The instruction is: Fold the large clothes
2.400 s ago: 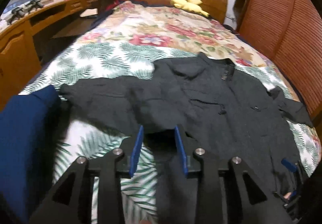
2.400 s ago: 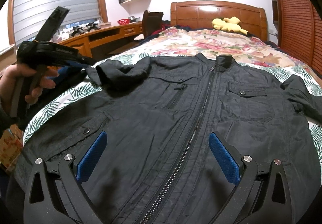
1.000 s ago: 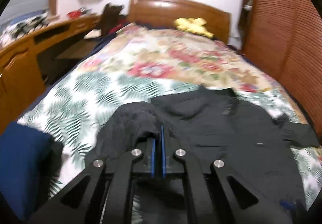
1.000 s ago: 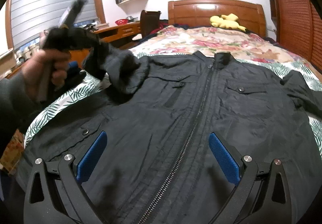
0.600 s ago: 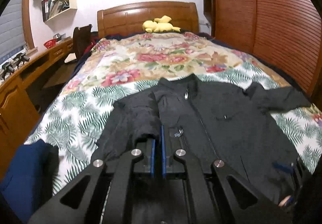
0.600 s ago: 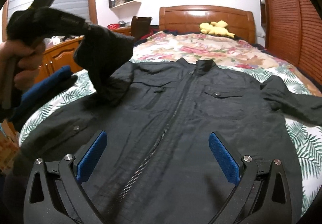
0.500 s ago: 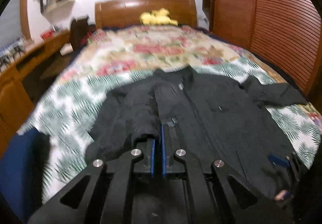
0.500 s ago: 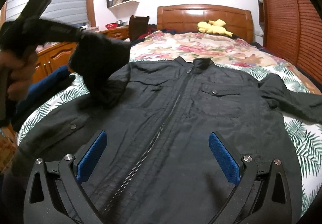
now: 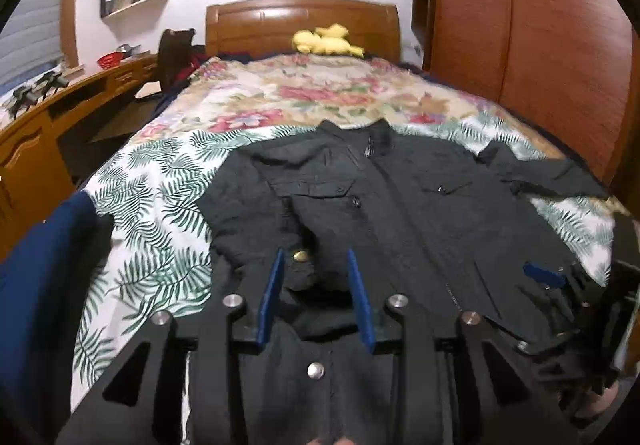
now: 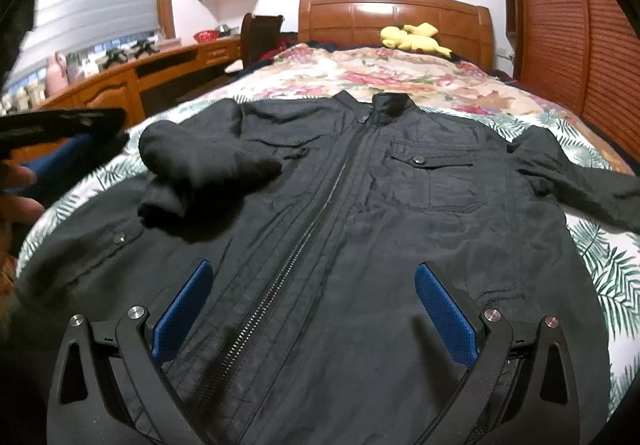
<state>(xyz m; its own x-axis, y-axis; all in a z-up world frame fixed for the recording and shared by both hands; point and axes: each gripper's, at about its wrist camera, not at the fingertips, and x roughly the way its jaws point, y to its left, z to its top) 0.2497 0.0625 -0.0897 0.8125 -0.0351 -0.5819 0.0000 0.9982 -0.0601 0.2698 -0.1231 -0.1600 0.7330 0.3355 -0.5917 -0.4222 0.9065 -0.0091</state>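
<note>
— While the right gripper (image 10: 312, 309) hovers wide apart over the jacket's (image 10: 360, 245) hem, what's the left gripper (image 9: 316, 285) doing?
— Jaws just opening, sleeve cuff (image 9: 304, 265) loose between them. Beyond the jacket: flowered bedspread (image 10: 380, 73), yellow toy (image 10: 412, 35).

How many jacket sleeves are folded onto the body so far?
1. One sleeve lies folded over the jacket chest on the desk side, just let go by the opening left gripper. The other sleeve lies spread out on the bed toward the wardrobe.
</note>
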